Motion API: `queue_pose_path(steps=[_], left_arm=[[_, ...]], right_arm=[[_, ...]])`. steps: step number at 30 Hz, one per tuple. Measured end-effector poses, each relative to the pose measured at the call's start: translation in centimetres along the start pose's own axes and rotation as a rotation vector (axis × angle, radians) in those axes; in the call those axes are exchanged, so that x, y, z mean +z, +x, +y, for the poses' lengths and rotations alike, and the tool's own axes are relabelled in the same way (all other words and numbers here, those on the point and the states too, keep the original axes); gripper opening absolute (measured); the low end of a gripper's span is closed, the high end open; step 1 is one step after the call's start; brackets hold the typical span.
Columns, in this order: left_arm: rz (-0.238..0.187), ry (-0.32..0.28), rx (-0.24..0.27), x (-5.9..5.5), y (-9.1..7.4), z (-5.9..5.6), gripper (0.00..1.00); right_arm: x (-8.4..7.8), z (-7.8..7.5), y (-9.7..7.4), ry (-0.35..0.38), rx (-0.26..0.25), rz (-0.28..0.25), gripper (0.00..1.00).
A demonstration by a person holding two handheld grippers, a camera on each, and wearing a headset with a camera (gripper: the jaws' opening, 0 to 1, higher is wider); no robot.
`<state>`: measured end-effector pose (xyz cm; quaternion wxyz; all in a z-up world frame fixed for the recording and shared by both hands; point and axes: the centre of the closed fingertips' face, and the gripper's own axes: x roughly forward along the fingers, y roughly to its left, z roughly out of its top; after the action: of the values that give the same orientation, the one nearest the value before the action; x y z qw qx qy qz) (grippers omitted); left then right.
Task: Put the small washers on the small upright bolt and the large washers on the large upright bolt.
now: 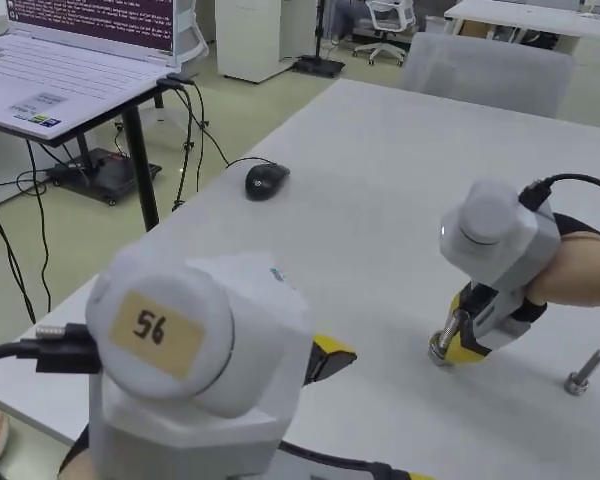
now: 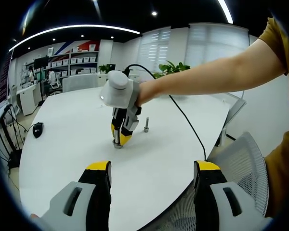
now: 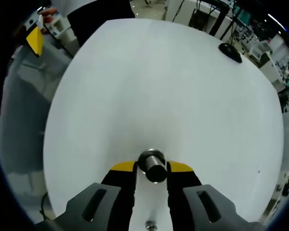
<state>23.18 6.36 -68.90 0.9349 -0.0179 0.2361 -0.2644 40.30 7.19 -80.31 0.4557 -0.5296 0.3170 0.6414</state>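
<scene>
Right gripper [image 1: 458, 345] is clamped on the large bolt [image 3: 153, 166] atop a white office table [image 1: 380, 200]; left gripper [image 2: 152, 168] is held wide, empty.

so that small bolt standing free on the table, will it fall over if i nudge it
Probably tips easily: the small bolt stands on its head, a narrow base under a tall shank. Once down it would likely roll in an arc on the smooth white table. It looks like metal, so stiff and fairly heavy for its size.
</scene>
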Motion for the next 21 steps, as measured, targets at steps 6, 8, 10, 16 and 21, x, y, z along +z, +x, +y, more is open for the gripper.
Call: queue_pose_path(steps=[6,8,10,16,21], left_arm=[[-0.002,0.010,0.005,0.1,-0.1,0.0,0.69],[-0.003,0.010,0.001,0.1,-0.1,-0.2,0.69],[0.001,0.017,-0.003,0.0,-0.1,-0.3,0.69],[-0.006,0.039,-0.026,0.9,0.2,-1.1,0.69],[0.003,0.071,-0.043,1.1,0.3,-1.7,0.69]], right_arm=[[-0.2,0.1,-0.9,0.030,-0.021,-0.036,0.27],[-0.4,0.3,-1.4,0.050,-0.033,-0.057,0.28],[-0.8,0.5,-2.0,0.060,-0.046,-0.070,0.28],[-1.7,1.6,-4.7,0.101,-0.109,-0.136,0.29],[-2.4,3.2,-6.5,0.121,-0.138,-0.187,0.29]])
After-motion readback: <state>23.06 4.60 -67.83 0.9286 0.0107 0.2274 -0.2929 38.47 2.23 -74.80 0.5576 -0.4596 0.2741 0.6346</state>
